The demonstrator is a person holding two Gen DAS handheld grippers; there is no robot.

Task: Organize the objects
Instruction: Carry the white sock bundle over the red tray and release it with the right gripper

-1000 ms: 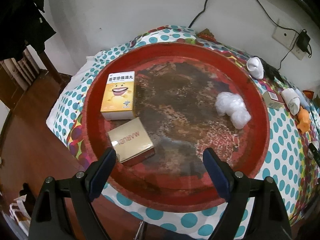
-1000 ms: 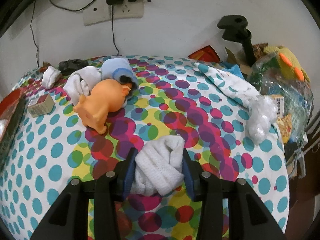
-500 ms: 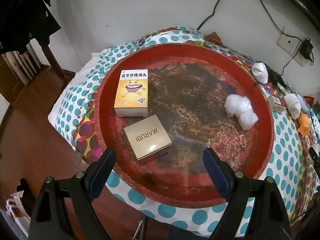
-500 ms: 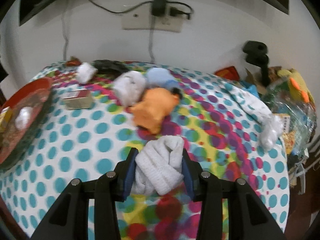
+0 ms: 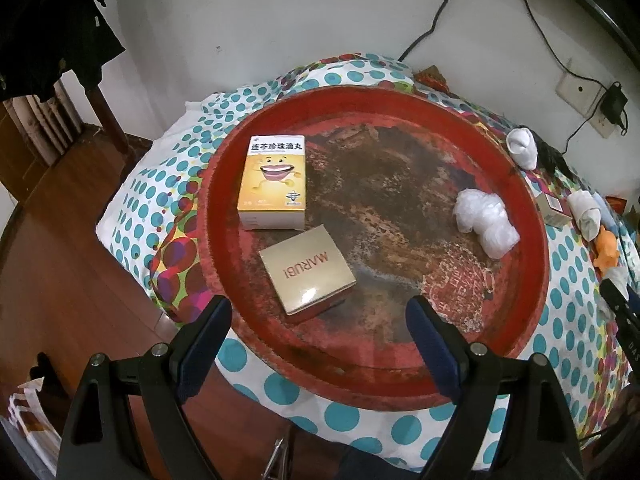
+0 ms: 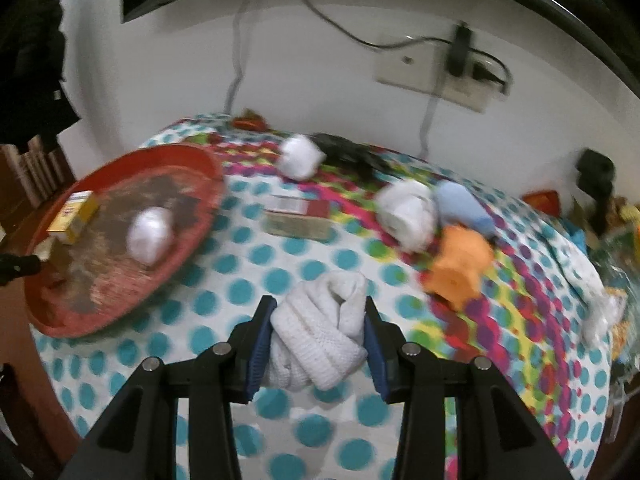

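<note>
My right gripper is shut on a rolled white knitted sock and holds it above the dotted tablecloth. A round red tray lies at the table's left end; it also shows in the right wrist view. On the tray lie a yellow medicine box, a gold MARUBI box and a white plastic bundle. My left gripper is open and empty, just above the tray's near rim, close to the gold box.
On the cloth to the right of the tray lie a white sock ball, a small flat box, a white roll, a blue roll, an orange toy and a black item. A wall socket with cables is behind. Wooden floor lies left.
My right gripper has swung left with the sock, so the red tray has come into its view. My left gripper has drawn back and up from the tray.
</note>
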